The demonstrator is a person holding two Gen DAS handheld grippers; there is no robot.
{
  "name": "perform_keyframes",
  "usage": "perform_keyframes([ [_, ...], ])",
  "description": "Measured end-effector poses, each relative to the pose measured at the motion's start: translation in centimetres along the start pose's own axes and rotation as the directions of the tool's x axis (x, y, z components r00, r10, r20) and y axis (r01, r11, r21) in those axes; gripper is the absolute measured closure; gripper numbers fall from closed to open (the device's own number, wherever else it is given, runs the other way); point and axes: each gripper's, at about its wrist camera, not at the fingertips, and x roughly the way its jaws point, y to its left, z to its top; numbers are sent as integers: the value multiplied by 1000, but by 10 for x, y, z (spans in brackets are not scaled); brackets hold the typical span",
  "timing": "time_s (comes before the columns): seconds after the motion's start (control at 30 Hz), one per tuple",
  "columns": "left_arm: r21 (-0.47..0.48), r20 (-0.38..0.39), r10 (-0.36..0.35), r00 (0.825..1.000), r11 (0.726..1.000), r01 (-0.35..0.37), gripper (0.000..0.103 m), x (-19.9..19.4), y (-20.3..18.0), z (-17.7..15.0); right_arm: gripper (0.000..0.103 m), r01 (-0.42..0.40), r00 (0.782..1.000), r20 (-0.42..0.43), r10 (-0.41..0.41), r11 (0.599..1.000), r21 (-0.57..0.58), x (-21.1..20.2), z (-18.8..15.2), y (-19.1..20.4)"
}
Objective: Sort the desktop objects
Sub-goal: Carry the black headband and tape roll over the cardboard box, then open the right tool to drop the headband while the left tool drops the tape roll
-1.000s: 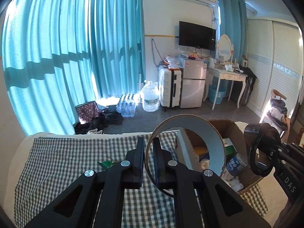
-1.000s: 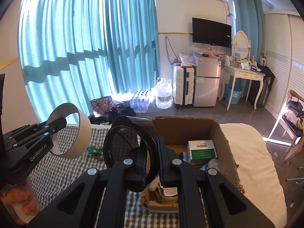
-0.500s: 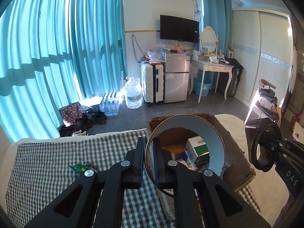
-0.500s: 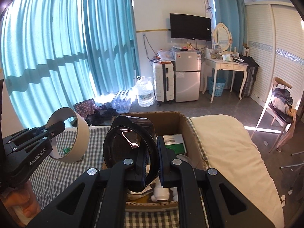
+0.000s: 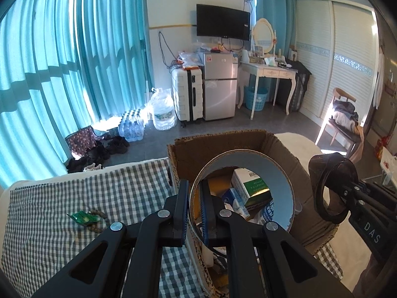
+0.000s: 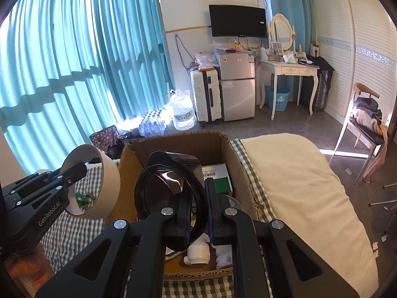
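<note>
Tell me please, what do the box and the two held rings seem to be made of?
Box: brown corrugated cardboard, matte, with ragged torn edges. Left ring: probably a tape roll, with a matte pale paper-like core. Right ring: looks like dark glossy plastic, since it shows sharp reflections.

In the left wrist view, the tape roll [image 5: 242, 191] held upright at centre frame covers much of the cardboard box [image 5: 218, 146], so only part of the green and white carton [image 5: 250, 186] shows through its hole. The small print on that carton is too fine to read. In the right wrist view, the black ring [image 6: 171, 198] and the right claw [image 6: 198, 211] hide the lower box contents. The hand [image 6: 27, 270] is cut off at lower left.
</note>
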Motion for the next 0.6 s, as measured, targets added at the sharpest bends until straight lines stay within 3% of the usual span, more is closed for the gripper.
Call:
perform_keyframes([
  [0.2, 14, -80, -13, 997, 1000, 15, 94, 49, -18, -5, 94, 19, 997, -69, -19, 1000, 4, 36, -7, -6],
  [0.6, 78, -192, -48, 980, 995, 63, 94, 105, -29, -21, 94, 21, 979, -204, -25, 1000, -20, 98, -25, -11],
])
